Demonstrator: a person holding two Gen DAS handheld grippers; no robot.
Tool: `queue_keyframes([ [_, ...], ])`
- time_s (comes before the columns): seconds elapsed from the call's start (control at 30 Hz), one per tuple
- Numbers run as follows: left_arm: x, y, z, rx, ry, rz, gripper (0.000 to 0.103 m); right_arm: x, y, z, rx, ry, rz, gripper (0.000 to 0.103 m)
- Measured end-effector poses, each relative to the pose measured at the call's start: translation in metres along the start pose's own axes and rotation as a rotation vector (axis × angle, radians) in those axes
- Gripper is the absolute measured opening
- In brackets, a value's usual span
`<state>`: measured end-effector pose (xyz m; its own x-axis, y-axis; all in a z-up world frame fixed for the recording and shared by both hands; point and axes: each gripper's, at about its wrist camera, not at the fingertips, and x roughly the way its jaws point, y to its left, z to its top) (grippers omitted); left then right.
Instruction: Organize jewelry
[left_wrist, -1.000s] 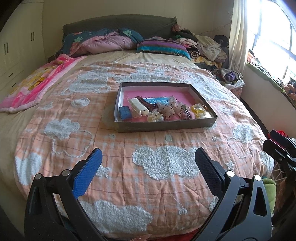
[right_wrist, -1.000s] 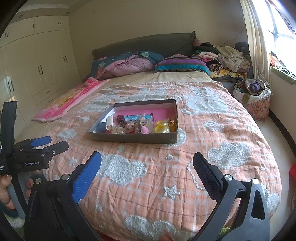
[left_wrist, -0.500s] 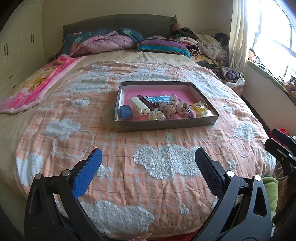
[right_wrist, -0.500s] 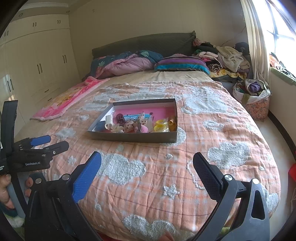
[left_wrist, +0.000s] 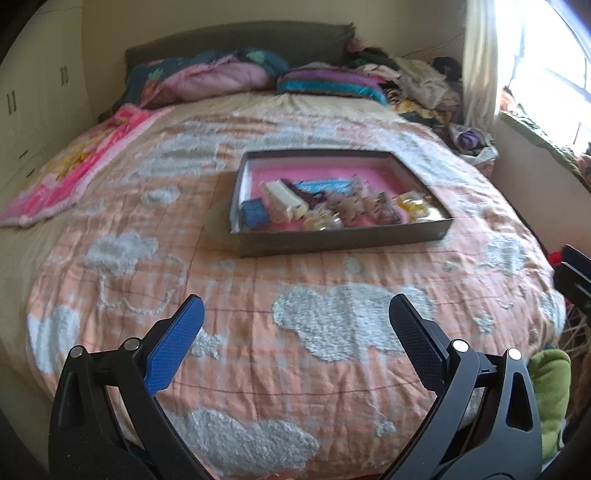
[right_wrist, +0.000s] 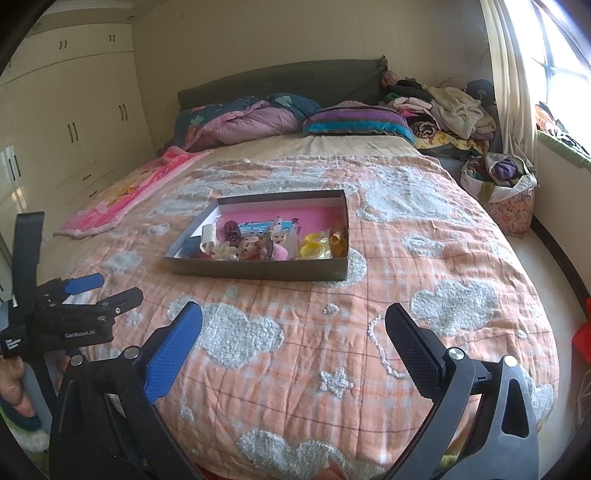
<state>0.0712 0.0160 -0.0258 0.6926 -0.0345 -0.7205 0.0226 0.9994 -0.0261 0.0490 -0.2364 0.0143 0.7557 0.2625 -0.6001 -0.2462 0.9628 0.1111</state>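
A shallow grey box with a pink lining lies on the bed's orange cloud-patterned quilt. It holds a heap of small jewelry and trinkets: a blue piece, a cream clip, yellow pieces at the right. My left gripper is open and empty, over the quilt's near part, well short of the box. My right gripper is open and empty, also short of the box. The left gripper also shows in the right wrist view at the left.
Pillows and bedding lie at the headboard, a pink blanket at the left. Piled clothes and a bag are at the right by the window. Cupboards line the left wall.
Both grippers have moved a little closer to the bed and box; the left wrist view is slightly blurred from motion. Both stay open.
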Motion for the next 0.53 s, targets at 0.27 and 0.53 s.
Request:
queue_keyframes([
  [0.27, 0.047, 0.065, 0.028, -0.126, 0.010, 0.152, 0.094, 0.030, -0.046, 0.012, 0.098, 0.021, -0.042, 0.099],
  [0.53, 0.153, 0.217, 0.068, -0.348, 0.106, 0.439, 0.094, 0.151, -0.192, 0.037, 0.157, 0.173, -0.464, 0.099],
])
